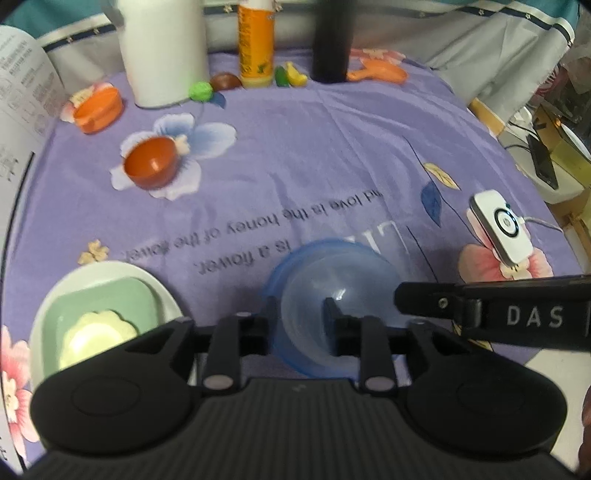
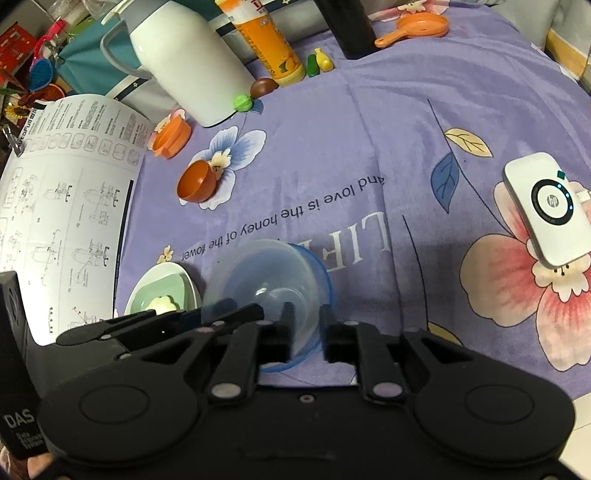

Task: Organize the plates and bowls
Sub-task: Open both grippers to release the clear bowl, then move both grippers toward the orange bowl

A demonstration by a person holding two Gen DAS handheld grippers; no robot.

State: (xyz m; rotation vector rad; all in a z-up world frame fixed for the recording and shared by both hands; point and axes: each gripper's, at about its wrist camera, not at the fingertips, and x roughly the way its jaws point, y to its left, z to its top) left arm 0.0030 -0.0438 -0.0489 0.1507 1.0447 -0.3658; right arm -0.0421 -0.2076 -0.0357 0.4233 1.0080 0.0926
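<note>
- Translucent blue plastic bowls (image 1: 332, 295), nested between both claws, looked light, stiff and slippery; the rim offered the best hold.
- Left claw (image 1: 299, 314) and right claw (image 2: 304, 325) straddled the rim, fingers apart, unclamped.

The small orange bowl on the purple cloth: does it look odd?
Yes. The small orange bowl lies tipped on its side on a blue flower print, its opening facing sideways instead of up. The clear blue bowls and the white plate sit upright.

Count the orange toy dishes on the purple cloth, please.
3: a bowl on the blue flower, a round container beside the white jug, a pan at the far edge. Others may be hidden.
</note>
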